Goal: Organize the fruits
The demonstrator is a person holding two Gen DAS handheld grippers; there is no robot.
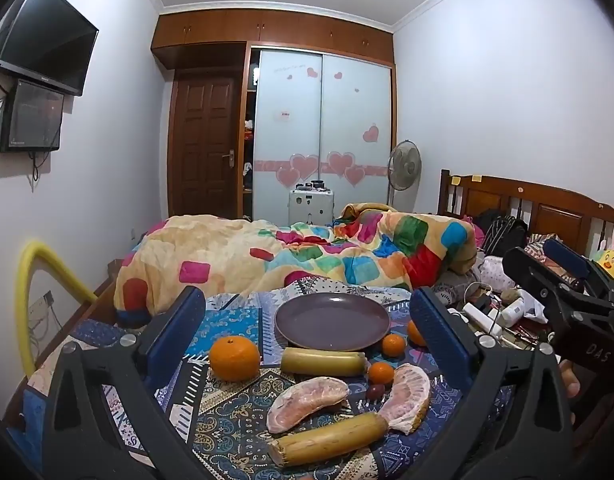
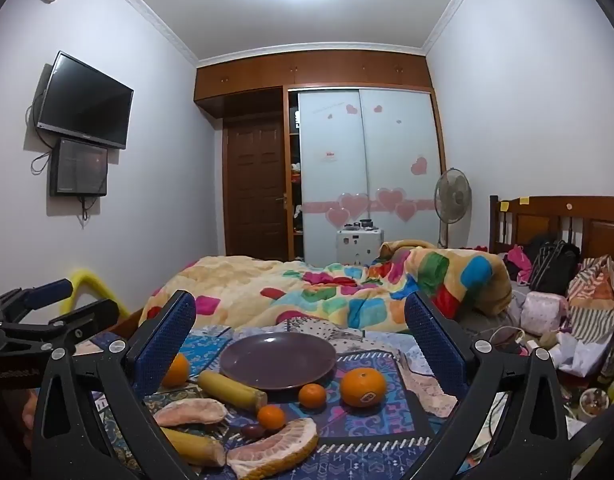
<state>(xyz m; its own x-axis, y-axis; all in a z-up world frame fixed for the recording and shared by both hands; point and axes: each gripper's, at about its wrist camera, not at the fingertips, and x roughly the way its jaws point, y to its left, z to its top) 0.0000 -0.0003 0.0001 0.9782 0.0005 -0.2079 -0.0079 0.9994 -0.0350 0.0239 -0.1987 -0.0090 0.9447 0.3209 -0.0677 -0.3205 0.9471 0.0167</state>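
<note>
An empty purple plate point(image 1: 331, 321) point(image 2: 278, 360) sits on a patterned blue cloth. Around it lie two large oranges point(image 1: 235, 358) point(image 2: 363, 387), two small tangerines point(image 1: 381, 372) point(image 2: 312, 395), two yellow sugarcane pieces point(image 1: 323, 362) point(image 2: 231, 390), two peeled pomelo segments point(image 1: 307, 402) point(image 2: 273, 450) and a dark grape point(image 1: 375, 391) point(image 2: 253, 431). My left gripper point(image 1: 307, 328) is open and empty, above the fruit. My right gripper point(image 2: 301, 338) is open and empty, above the fruit. Each gripper shows at the edge of the other's view, the right one point(image 1: 563, 280) and the left one point(image 2: 47, 300).
A bed with a colourful quilt point(image 1: 291, 256) lies behind the cloth. Cluttered bags, bottles and cables point(image 2: 555, 320) lie at the right. A yellow foam tube point(image 1: 31, 300) stands at the left. A wardrobe, door, fan and wall screens are farther back.
</note>
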